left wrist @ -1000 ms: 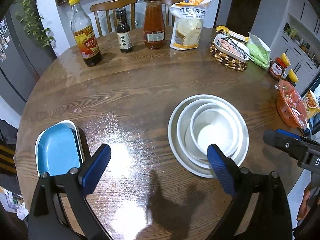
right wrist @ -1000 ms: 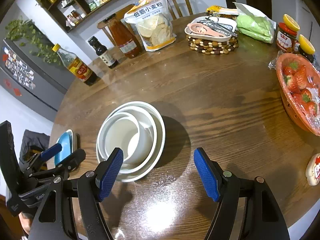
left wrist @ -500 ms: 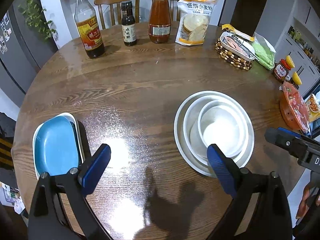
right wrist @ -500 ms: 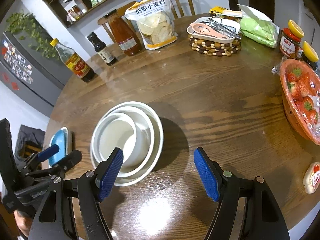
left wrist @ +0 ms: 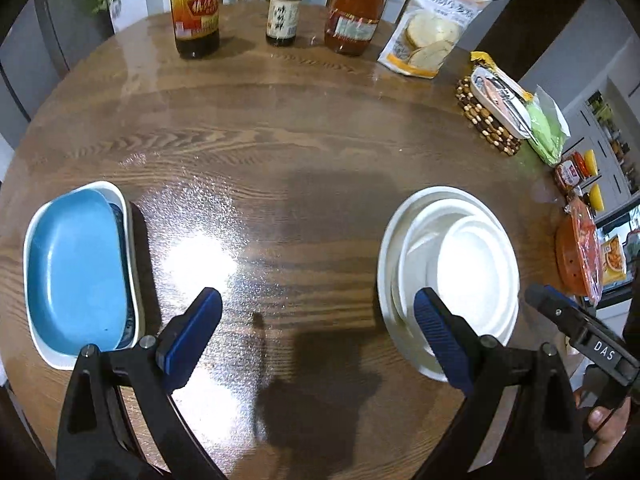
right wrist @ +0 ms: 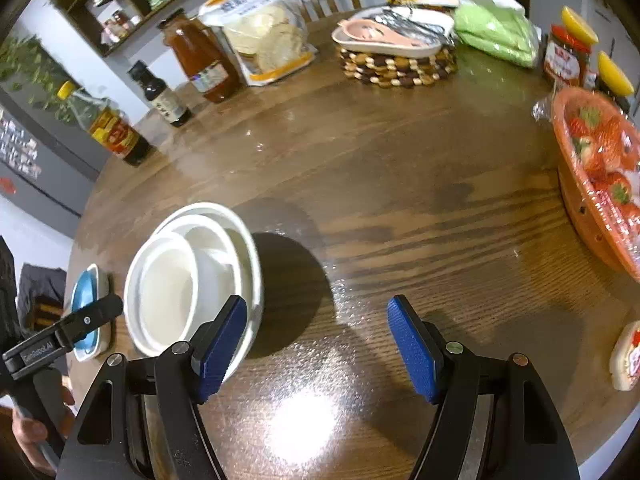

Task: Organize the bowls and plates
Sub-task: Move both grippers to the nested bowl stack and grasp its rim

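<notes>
Table [left wrist: 280, 128]: glossy grained wood. White bowls [left wrist: 460, 272] and blue dish [left wrist: 76, 268] glossy, probably ceramic. Gripper pads [right wrist: 412, 344] ribbed blue.

The light comes from above. It makes a big white shiny spot on the round brown wooden table [left wrist: 304, 128], low in the middle of both views. Dark shadows lie beside the stack of white bowls [right wrist: 192, 280] and below the middle of the left view. The edges bend and go black at the corners. The tall bottles [left wrist: 196, 8] at the top look blurry.
</notes>
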Motion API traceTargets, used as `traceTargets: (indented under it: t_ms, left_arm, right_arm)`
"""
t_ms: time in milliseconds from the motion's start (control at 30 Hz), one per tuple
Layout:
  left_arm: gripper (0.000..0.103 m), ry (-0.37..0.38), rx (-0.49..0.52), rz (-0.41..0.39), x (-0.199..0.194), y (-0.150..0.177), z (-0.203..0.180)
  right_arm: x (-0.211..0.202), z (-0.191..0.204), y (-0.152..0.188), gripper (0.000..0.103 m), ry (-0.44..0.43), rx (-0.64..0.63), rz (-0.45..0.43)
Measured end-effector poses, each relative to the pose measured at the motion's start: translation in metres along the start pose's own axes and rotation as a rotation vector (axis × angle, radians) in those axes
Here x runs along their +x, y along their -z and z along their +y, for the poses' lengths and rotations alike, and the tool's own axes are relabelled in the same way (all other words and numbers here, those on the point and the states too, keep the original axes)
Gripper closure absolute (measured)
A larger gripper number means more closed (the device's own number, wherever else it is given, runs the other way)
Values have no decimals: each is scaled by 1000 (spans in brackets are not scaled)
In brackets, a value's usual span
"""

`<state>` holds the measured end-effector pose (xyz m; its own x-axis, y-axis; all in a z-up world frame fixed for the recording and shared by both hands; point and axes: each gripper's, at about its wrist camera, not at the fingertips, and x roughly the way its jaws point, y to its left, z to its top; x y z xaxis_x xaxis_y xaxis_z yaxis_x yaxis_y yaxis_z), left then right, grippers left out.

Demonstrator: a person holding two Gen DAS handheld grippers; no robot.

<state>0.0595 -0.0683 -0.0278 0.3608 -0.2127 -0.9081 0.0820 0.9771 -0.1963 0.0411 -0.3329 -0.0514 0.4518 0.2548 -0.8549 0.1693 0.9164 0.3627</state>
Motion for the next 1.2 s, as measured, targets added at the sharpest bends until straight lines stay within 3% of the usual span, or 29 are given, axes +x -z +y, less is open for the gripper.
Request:
traceTargets:
  t_ms: [100,600,767,1100,1200]
  left_arm:
    - [6,-4,-18,25,9,-5,3]
    - [6,-34,-28,50,19,-13,6]
    - [6,-39,-15,71,22,-10,7]
    - [6,-42,-5,97,31,-12,6]
    - [6,-31,-11,132,38,-14,7]
  right_arm:
    - [5,-8,-3,29,-47,41,13]
    - [2,-9,-6,29,-19,29,26]
    - [0,-7,-5,29,-66,25,37]
    - [24,-1,-10,29,-29,14,112]
    - [32,-3,-11,29,-52,35,127]
